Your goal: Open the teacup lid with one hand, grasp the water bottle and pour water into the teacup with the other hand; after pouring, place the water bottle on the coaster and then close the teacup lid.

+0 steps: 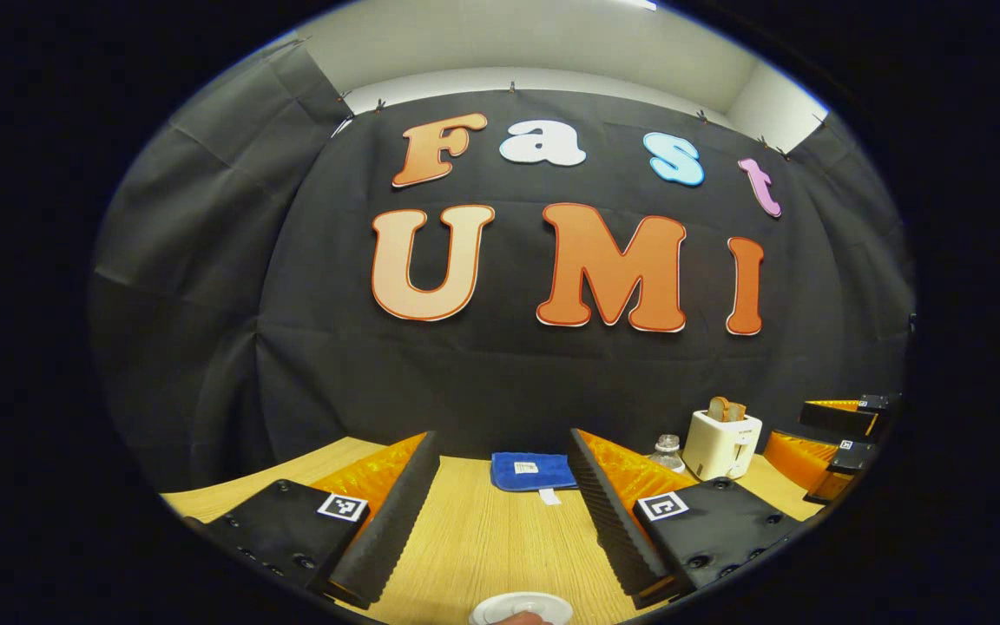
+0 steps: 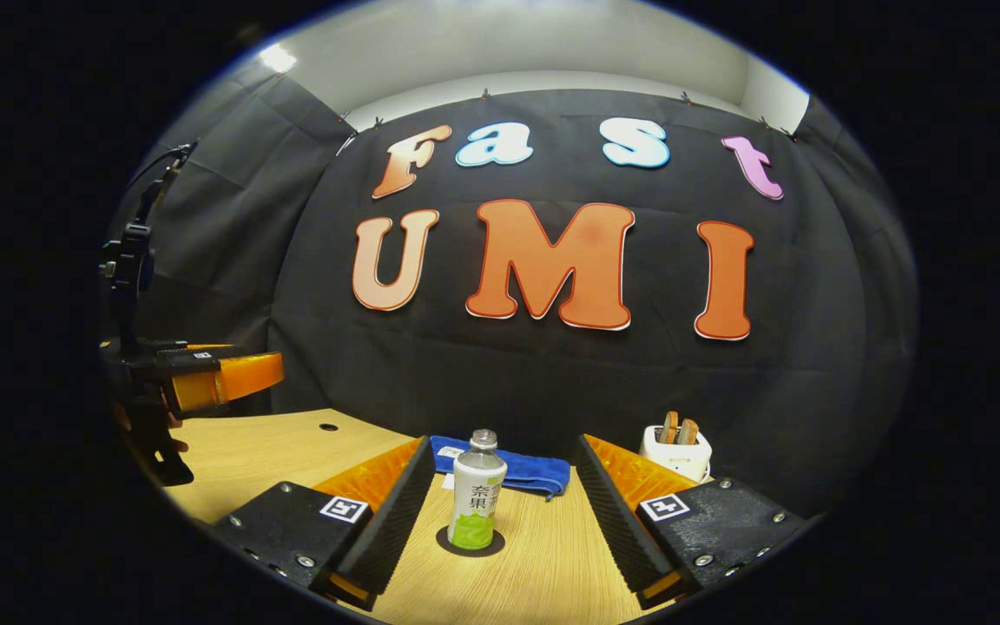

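Both tongs stood spread with nothing between the fingers. In the right gripper view, my right tongs (image 2: 500,529) faced the water bottle (image 2: 476,491), which stood upright on the dark round coaster (image 2: 470,545) at 12 o'clock, between the two fingers but clear of both. In the left gripper view, my left tongs (image 1: 500,529) hung above the white teacup lid (image 1: 521,609), which sat at 6 o'clock at the very bottom edge, mostly cut off; I judged the lid to be on the cup, but could not confirm the cup beneath it. A blue cloth (image 1: 533,471) lay at 12 o'clock on the counter (image 1: 483,538), and a white toaster (image 1: 722,444) with bread stood at 2 o'clock, with the bottle's cap just left of it. The left tongs (image 2: 222,378) showed at 9 o'clock in the right gripper view. Risks as I judged them: the bottle looked tall and narrow, so an off-centre closing finger could knock it off the coaster or tip it; a pinch on the smooth label wrap could slip when tilted; the lid lay so low in frame that I could misjudge the reach and skid it off. Writing: the bottle label carried characters I would not read off; the cloth had a small white tag, too small to tell.
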`<state>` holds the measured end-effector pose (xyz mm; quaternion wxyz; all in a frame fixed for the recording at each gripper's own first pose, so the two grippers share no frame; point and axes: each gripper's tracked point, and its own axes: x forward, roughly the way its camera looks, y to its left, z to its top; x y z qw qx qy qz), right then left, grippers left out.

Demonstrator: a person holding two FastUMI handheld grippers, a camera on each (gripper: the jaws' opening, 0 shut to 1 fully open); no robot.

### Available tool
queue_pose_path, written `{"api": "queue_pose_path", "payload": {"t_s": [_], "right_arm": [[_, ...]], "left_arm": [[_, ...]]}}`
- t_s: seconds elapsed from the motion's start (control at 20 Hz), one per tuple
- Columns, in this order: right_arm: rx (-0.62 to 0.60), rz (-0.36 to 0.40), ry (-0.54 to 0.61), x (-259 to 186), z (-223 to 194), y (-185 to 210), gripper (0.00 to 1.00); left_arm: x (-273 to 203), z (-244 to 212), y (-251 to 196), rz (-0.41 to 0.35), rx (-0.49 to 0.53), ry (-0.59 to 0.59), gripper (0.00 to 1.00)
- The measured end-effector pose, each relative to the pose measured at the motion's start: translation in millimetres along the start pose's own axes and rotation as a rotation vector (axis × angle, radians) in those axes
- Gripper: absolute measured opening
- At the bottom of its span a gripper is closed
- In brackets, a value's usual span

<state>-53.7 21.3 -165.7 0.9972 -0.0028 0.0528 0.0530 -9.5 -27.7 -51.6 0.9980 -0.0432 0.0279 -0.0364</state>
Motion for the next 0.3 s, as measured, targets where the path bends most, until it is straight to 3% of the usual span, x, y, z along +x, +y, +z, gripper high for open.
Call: {"api": "queue_pose_path", "payload": {"t_s": [0.3], "right_arm": [[0.004, 0.008, 0.012, 1.7, -1.5, 1.7, 0.98]], "left_arm": [[1.0, -0.7, 2.4, -0.001, 0.009, 0.003, 0.97]]}}
